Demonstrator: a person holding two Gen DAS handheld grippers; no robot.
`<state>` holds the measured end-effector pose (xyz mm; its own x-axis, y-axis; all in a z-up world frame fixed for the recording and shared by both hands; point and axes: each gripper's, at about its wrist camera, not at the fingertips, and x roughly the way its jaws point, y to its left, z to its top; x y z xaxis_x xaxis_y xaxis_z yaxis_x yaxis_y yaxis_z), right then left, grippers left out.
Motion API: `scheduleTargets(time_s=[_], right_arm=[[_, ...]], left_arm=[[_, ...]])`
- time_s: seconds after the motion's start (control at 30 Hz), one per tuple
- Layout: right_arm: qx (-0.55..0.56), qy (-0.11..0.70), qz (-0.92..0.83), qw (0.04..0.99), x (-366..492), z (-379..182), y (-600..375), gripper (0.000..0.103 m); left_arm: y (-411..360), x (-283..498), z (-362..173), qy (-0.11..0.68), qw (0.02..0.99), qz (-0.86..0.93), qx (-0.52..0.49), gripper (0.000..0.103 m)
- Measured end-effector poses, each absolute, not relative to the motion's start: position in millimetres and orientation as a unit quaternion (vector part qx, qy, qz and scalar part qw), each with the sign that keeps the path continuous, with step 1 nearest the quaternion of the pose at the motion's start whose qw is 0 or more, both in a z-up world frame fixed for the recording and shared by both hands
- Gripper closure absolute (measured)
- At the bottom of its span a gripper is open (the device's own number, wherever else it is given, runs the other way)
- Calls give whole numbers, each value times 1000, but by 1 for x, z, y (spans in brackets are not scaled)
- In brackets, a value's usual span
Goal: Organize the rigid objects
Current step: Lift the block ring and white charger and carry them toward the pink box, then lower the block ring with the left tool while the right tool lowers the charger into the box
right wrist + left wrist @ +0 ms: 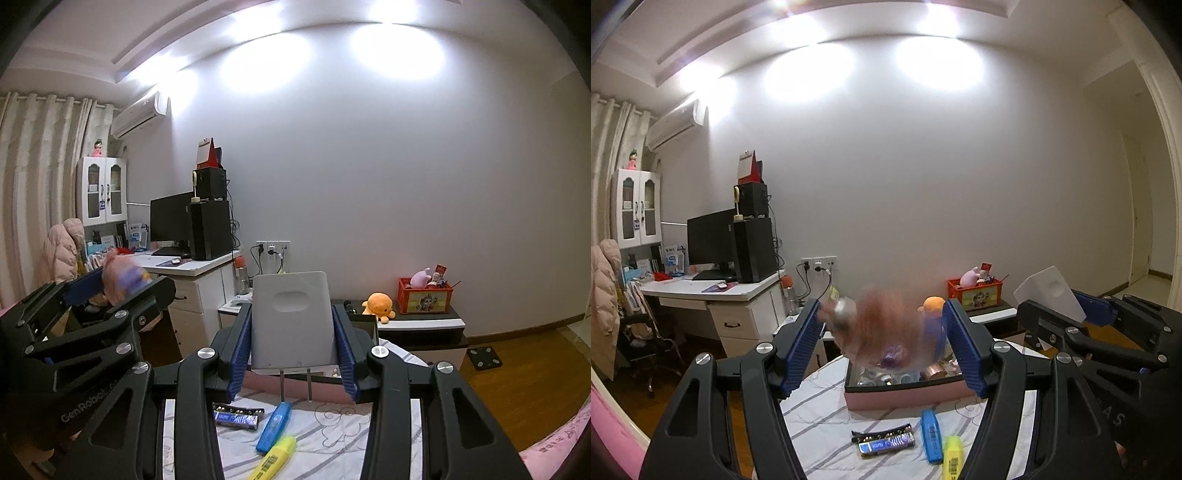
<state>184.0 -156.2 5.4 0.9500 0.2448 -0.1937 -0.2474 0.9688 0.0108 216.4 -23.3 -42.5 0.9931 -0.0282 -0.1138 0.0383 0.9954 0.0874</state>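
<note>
- On the striped bedsheet (827, 424) right under both grippers there's a small patch of free cloth, with the loose stuff sitting in a tight bunch: blue highlighter (931, 435), yellow highlighter (953, 458) and a blue battery pack (886, 443) with a black strip along its far edge.
- The blue and yellow highlighters lie just beside each other, ends nearly touching; the battery pack is a bit to their left, apart.
- Just behind them is the pink box (905, 400), open on top, with small metal bits inside. Its near wall is pretty much the far edge of the free cloth.
- Left gripper (882, 343) is up over the box with a blurry orange-pink fuzzy toy (882, 328) between its blue pads. Too smeared to say if the pads actually press on it, so can't tell whether it's gripped.
- Right gripper (293, 354) is clamped on a white charger plug (291, 321), pads on both sides, two metal prongs sticking down toward the box's near edge.
- In the left view the right gripper sits close on the right, so not much gap between the two.
- Sheet drops off to wood floor on both sides; a white desk (738, 291) stands well off to the left, a dark nightstand (421, 325) behind the box.
</note>
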Motion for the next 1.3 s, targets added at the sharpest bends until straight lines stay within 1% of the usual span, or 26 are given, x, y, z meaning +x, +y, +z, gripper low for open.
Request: scheduleTargets(time_s=[0.17, 0.33, 0.43, 0.5, 0.53, 0.57, 0.67, 0.7, 0.77, 0.8, 0.83, 0.87, 0.93, 0.97, 1.0, 1.03, 1.07, 1.13, 1.17, 1.23, 1.3], right_arm=[[-8, 106, 123, 987, 221, 3, -156, 60], [-16, 129, 118, 984, 273, -7, -156, 60], [-23, 157, 112, 981, 311, -23, -158, 60], [-14, 179, 123, 976, 329, -38, -160, 61], [-15, 196, 124, 973, 337, -51, -161, 61], [-14, 204, 122, 971, 340, -59, -163, 61], [0, 220, 132, 966, 347, -84, -170, 61], [3, 230, 129, 964, 349, -91, -172, 61], [7, 234, 132, 963, 350, -95, -175, 61], [8, 240, 132, 962, 350, -98, -175, 61], [12, 236, 135, 962, 348, -98, -175, 61], [13, 235, 135, 963, 347, -98, -175, 61], [16, 238, 138, 961, 346, -98, -176, 61], [14, 238, 140, 961, 344, -97, -175, 61], [10, 243, 140, 960, 342, -98, -175, 61], [11, 243, 140, 960, 339, -97, -175, 61], [15, 241, 140, 960, 335, -95, -177, 61], [19, 242, 141, 960, 327, -92, -182, 61], [20, 238, 141, 961, 321, -90, -183, 61], [19, 238, 144, 960, 310, -88, -182, 61], [16, 234, 144, 961, 299, -85, -181, 61]], left_arm=[[-23, 255, -44, 54, 997, -27, 43, 36], [-19, 321, -57, 88, 994, -56, 31, 38], [-10, 360, -84, 129, 989, -75, 15, 39], [5, 381, -115, 189, 977, -94, -15, 39], [15, 383, -131, 206, 973, -102, -33, 38], [24, 383, -144, 204, 971, -112, -55, 37], [45, 389, -181, 255, 958, -97, -84, 37], [50, 388, -188, 258, 956, -94, -99, 37], [55, 386, -195, 263, 954, -92, -113, 33], [55, 382, -197, 254, 956, -91, -114, 32], [55, 383, -199, 255, 956, -89, -117, 26], [56, 386, -201, 262, 953, -87, -123, 25], [62, 385, -196, 256, 952, -97, -136, 25], [63, 380, -193, 264, 951, -94, -129, 25], [67, 370, -185, 254, 955, -91, -125, 25], [71, 361, -175, 242, 958, -89, -126, 21], [75, 349, -168, 243, 958, -82, -128, 13], [80, 327, -161, 250, 956, -84, -124, 9], [79, 315, -162, 256, 956, -88, -114, 7], [71, 290, -172, 277, 954, -83, -77, 7], [63, 271, -184, 297, 950, -79, -62, 7]])
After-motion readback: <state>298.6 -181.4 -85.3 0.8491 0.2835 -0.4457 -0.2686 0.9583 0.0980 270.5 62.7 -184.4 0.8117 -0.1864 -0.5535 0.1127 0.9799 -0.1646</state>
